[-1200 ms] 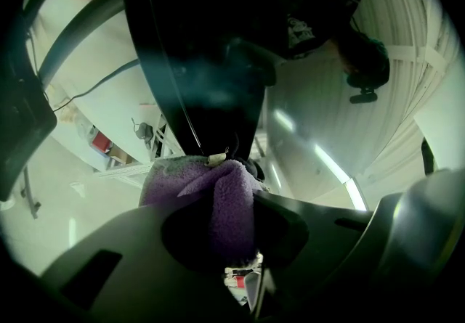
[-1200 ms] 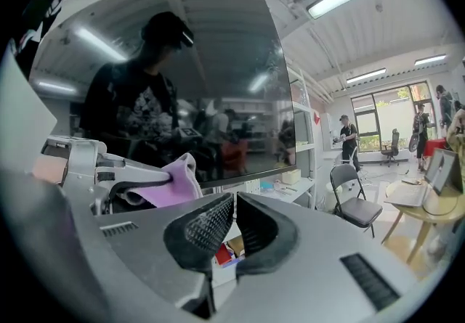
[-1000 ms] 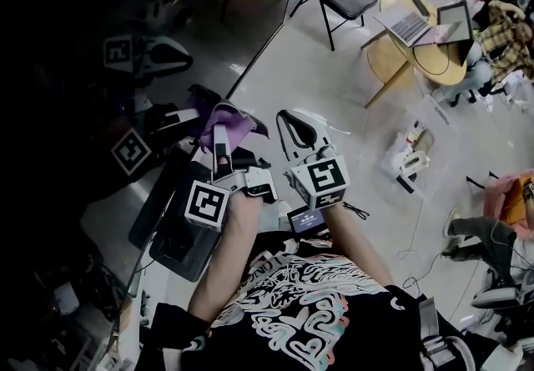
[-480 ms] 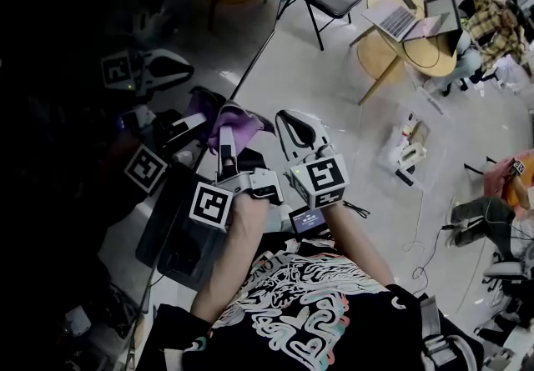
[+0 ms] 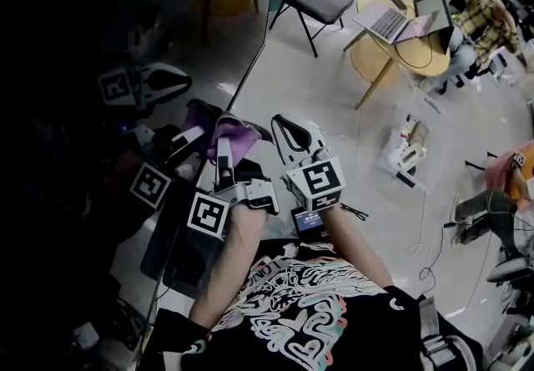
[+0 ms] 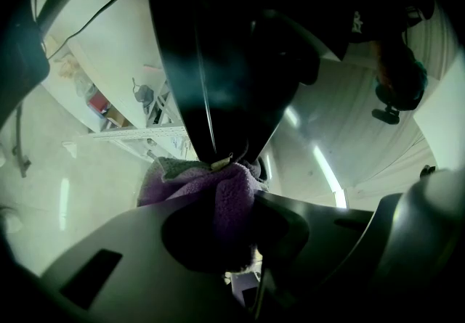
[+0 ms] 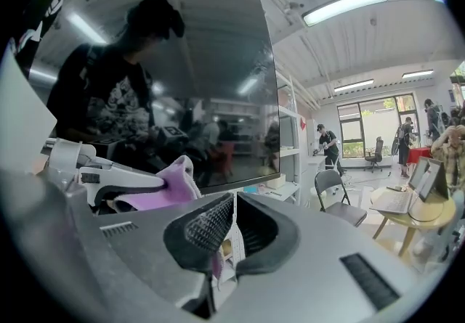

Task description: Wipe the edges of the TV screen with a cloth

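Left gripper (image 5: pixel 224 162) fingers are clamped on the purple cloth (image 5: pixel 236 137), which is bunched against the right-hand edge of the TV screen (image 5: pixel 192 52). That edge runs near-to-far, so the wipe likely tracks along it. Right gripper (image 5: pixel 292 134) sits just right of the cloth, fingers pinched together, empty, off the screen.

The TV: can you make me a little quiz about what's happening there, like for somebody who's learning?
1. Pick one. The purple cloth is up against: A the TV, B a chair, C the floor.
2. True or false: the left gripper holds the cloth.
3. Fill the gap: the open laptop lies on a round ____.
Key: 1 A. 2 true. 3 table.
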A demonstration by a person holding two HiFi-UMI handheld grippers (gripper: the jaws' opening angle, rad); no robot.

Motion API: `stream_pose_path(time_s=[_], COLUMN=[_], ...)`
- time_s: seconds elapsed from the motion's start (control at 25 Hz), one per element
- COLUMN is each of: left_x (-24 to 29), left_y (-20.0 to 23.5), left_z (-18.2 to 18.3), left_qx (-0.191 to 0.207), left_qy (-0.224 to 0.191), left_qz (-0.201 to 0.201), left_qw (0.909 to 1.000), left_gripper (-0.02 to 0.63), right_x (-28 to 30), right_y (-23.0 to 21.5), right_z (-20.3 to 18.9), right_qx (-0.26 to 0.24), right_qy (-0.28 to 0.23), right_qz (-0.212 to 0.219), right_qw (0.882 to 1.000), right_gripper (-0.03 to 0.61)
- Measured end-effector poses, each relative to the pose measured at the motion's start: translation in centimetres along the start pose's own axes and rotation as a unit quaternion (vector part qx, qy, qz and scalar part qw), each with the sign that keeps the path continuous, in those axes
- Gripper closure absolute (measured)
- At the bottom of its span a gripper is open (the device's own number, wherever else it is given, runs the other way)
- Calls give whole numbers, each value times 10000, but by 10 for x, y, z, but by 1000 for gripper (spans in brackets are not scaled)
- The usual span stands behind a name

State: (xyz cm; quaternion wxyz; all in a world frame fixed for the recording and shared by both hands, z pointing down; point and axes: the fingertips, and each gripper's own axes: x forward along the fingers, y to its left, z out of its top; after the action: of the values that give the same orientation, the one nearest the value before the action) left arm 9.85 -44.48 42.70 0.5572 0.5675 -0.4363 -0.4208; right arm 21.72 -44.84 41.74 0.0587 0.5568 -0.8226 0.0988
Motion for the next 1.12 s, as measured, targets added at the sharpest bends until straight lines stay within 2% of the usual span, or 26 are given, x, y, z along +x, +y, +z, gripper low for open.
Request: stream_pose_path(time_s=[0.24,0.36,0.52,0.84,1.12], left_x=[-8,-7,-6,-4,-3], left_y=[37,35,30,17,4], left_z=[-2,2,0,5,1], left_qx=[-219,-257,-304,-358,-430], left_qy=[-156,-377,-622,-746,-664], left_qz=[-63,-156,-251,-350,-508], left_qw=[9996,9988,9973,9960,9956], left_gripper=[547,546,547,548,548], right_x=[18,25,32,43,42], right_y=[-2,-5,-15,-5,-10], right_z=[-30,-27,-21,-3,6], right_qx=[-134,-204,-9,-97,-2], right_qy=[-62,-44,-46,-119,-164], right_qz=[321,561,840,1091,996], right_qw=[9994,9982,9965,9939,9949], right_gripper=[543,543,543,543,543])
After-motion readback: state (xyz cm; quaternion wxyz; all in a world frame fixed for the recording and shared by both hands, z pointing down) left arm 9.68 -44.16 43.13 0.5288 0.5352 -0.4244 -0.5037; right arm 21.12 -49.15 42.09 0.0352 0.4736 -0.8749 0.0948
